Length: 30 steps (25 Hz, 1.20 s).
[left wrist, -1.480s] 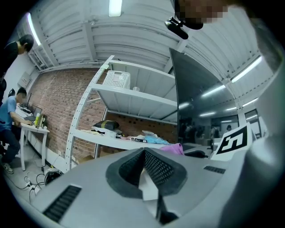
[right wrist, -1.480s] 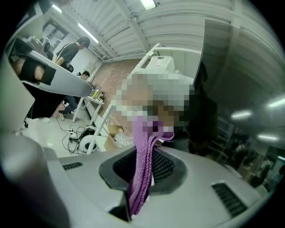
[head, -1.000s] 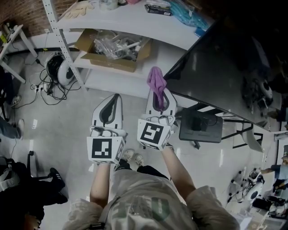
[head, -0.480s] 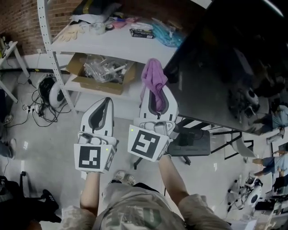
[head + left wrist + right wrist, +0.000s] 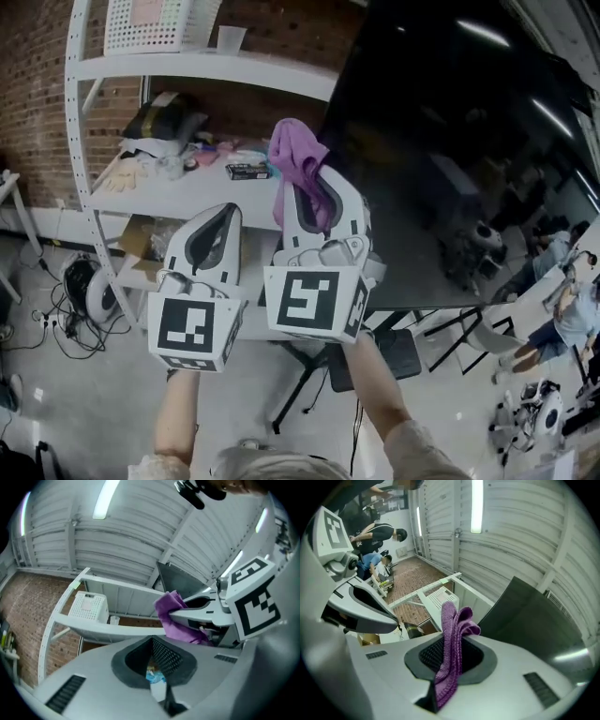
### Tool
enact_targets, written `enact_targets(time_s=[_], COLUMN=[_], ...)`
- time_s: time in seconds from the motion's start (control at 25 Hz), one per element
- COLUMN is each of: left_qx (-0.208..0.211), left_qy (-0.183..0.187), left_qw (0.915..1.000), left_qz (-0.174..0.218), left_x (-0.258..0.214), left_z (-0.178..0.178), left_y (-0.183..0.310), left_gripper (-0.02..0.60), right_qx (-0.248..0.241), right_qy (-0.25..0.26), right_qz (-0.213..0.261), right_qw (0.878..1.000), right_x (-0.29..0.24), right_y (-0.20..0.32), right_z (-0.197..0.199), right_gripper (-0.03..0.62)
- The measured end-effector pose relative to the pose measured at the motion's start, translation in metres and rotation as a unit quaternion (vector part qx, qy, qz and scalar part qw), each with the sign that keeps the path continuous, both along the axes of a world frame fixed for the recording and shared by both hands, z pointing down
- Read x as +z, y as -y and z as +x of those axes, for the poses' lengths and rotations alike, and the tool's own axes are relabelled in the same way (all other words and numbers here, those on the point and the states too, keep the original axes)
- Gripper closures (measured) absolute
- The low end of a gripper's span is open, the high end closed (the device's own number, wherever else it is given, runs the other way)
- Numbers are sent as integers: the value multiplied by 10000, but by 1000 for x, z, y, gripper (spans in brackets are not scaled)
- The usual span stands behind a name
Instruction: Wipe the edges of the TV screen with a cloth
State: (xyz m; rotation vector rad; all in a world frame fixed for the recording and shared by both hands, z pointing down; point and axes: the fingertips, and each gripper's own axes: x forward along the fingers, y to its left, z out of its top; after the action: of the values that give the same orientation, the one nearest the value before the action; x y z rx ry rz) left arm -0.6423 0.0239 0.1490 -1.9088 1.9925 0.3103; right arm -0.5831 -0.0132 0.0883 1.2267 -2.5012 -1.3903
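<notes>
A large black TV screen point(image 5: 450, 141) stands tilted at the right of the head view, and shows as a dark panel point(image 5: 529, 620) in the right gripper view. My right gripper point(image 5: 302, 169) is shut on a purple cloth point(image 5: 295, 164), which sticks up past its jaws point(image 5: 452, 639) close to the screen's left edge. The cloth point(image 5: 176, 618) also appears in the left gripper view. My left gripper point(image 5: 223, 214) is held beside the right one, shut with nothing in it.
A white metal shelf rack point(image 5: 169, 192) stands behind the grippers with gloves, a small box and clutter on it. A white basket point(image 5: 155, 23) sits on its top shelf. A brick wall is behind. People and chairs are at the lower right.
Both grippers have risen and the view has tilted up. The cloth has moved from below the screen's lower corner to beside its left edge, now level with the upper shelves.
</notes>
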Motion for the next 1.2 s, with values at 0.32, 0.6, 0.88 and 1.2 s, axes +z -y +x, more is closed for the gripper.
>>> enact_targets(time_s=[0.32,0.6,0.88,1.2], left_qx=[162,358,426,870], left_qy=[681,789,1011,882], left_qw=[9944,9907,9842,9744], left_qz=[790,1048,1389,1874], left_x=[-132,-216,-283,-320], left_z=[11,10,24,43], left_y=[8,13,13,-6], left_gripper=[566,566,566,566], right_qx=[364,591,819,745], right_qy=[-395,-534,-390,-443], right_qz=[1157,1714,2178,2264], right_qw=[9918,9820,9718,9702], right_x=[-109,-190,-279,-333], right_y=[-3,-4,-14,-23], right_z=[-8,-13,-5,-3], right_gripper=[539,539,539,539])
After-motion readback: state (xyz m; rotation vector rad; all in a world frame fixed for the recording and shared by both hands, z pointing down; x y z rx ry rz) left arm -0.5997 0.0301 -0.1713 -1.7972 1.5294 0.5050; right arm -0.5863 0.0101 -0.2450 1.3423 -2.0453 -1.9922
